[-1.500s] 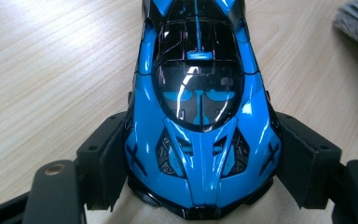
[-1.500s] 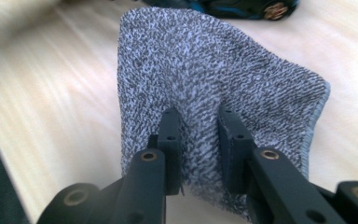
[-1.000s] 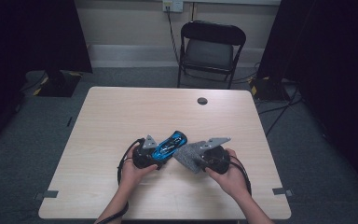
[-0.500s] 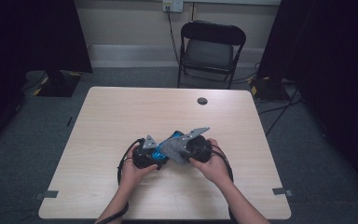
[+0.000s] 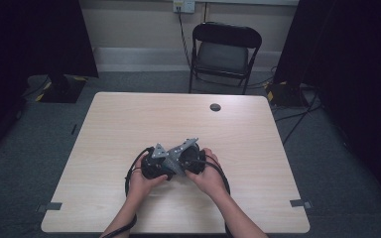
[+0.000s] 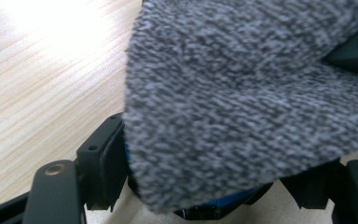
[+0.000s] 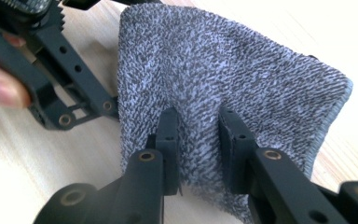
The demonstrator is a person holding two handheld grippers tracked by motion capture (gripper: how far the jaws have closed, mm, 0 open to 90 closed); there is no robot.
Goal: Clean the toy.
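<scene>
At the bottom of the right gripper view, the right claw (image 7: 198, 140) is seen closed on a pinch of grey knitted cloth (image 7: 242, 79), a fold of the fabric being bunched between its two black jaws. In the left gripper view, the same cloth (image 6: 242, 93) is draped over the left claw (image 6: 205, 186), whose jaws stand wide at either side of a blue object (image 6: 228, 198) of which only a sliver is seen under the fabric at the lower edge of the frame; whether the pads press on it cannot be told from the pictures.

In the high view, both claws are brought together at the lower centre of the frame, near the front of the counter (image 5: 129, 124), with the left claw (image 5: 164, 163) and the right claw (image 5: 181, 161) almost touching and the cloth hidden beneath them.

The work is judged to be midway: the cloth has been laid over the blue object and gripped, while the rubbing or wrapping itself appears not yet finished.

Farther off, a small dark disc (image 5: 215, 107) is set in the counter, and a folding chair (image 5: 225, 52) stands beyond it.
</scene>
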